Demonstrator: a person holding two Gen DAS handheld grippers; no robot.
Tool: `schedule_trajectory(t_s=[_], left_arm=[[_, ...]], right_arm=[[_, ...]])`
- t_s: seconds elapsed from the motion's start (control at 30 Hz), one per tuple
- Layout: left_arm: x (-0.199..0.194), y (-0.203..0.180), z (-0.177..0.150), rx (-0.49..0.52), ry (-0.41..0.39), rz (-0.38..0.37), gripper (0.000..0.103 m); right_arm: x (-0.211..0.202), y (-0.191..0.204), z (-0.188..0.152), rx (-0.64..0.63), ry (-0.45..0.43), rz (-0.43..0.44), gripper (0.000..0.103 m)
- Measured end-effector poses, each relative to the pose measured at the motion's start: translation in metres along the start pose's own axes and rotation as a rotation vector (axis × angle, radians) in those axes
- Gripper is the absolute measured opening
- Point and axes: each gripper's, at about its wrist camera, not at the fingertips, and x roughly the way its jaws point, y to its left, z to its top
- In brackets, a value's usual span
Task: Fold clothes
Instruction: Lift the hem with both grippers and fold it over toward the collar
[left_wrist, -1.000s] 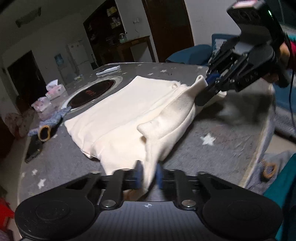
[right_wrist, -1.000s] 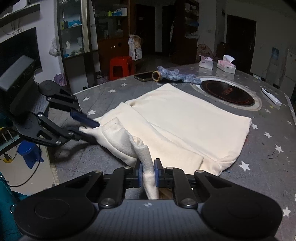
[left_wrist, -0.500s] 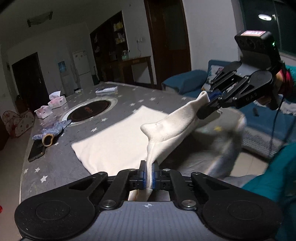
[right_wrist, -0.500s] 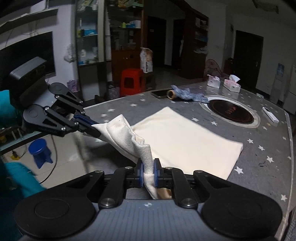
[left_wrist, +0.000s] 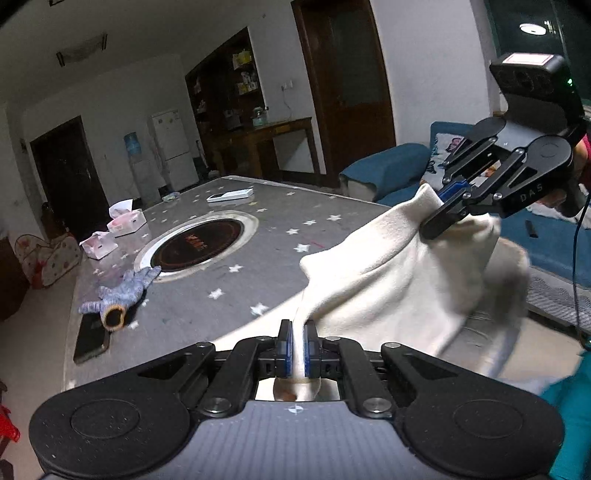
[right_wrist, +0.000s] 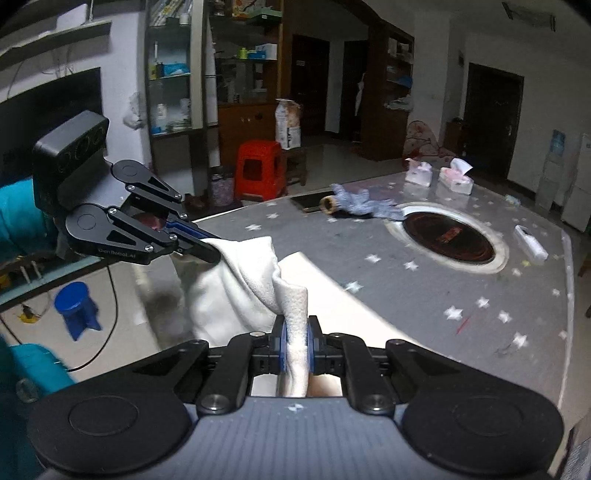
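Observation:
A cream-white garment hangs stretched between my two grippers, lifted above the near edge of the grey star-patterned table. My left gripper is shut on one end of it. My right gripper is shut on the other end. The right gripper also shows in the left wrist view, the left gripper in the right wrist view. The cloth sags between them; its lower part trails off the table edge.
A round dark cooktop is set into the table. A blue knitted sock and a dark phone lie at the left. Two tissue boxes and a white remote sit farther back. A blue sofa stands beyond.
Both grippers have risen and pulled back toward the table's near edge, lifting the garment off the table surface. It now hangs in the air between them.

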Motion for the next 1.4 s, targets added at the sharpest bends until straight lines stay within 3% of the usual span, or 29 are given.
schedule_trajectory(t_s=[0.13,0.33,0.6,0.77,0.8,0.93,1.07,1.2,1.33,1.4], left_arm=[[0.042,0.021,0.009,0.005,0.039,0.018,0.006],[0.105,0.052,0.004,-0.087,0.111,0.084,0.006],[0.099,0.055,-0.006,-0.133,0.122,0.025,0.009],[0.095,0.051,-0.014,-0.141,0.141,-0.006,0.043],[0.095,0.05,-0.017,-0.139,0.148,-0.009,0.044],[0.101,0.045,-0.023,-0.126,0.181,-0.019,0.043],[0.109,0.045,-0.026,-0.125,0.195,-0.009,0.01],[0.097,0.044,-0.018,-0.117,0.159,0.043,0.006],[0.088,0.039,-0.01,-0.075,0.104,0.141,0.006],[0.095,0.038,-0.011,-0.071,0.118,0.159,0.006]], right_arm=[[0.033,-0.032,0.012,0.004,0.034,-0.025,0.009],[0.091,-0.068,0.01,0.033,0.095,-0.081,0.009],[0.135,-0.079,-0.019,0.124,0.157,-0.118,0.009],[0.133,-0.087,-0.022,0.171,0.147,-0.104,0.011],[0.133,-0.088,-0.022,0.183,0.148,-0.101,0.012],[0.131,-0.091,-0.024,0.222,0.151,-0.092,0.016],[0.131,-0.09,-0.025,0.228,0.154,-0.098,0.011],[0.126,-0.083,-0.021,0.201,0.121,-0.135,0.009],[0.118,-0.083,-0.012,0.188,0.053,-0.172,0.009],[0.124,-0.083,-0.011,0.18,0.048,-0.193,0.009]])
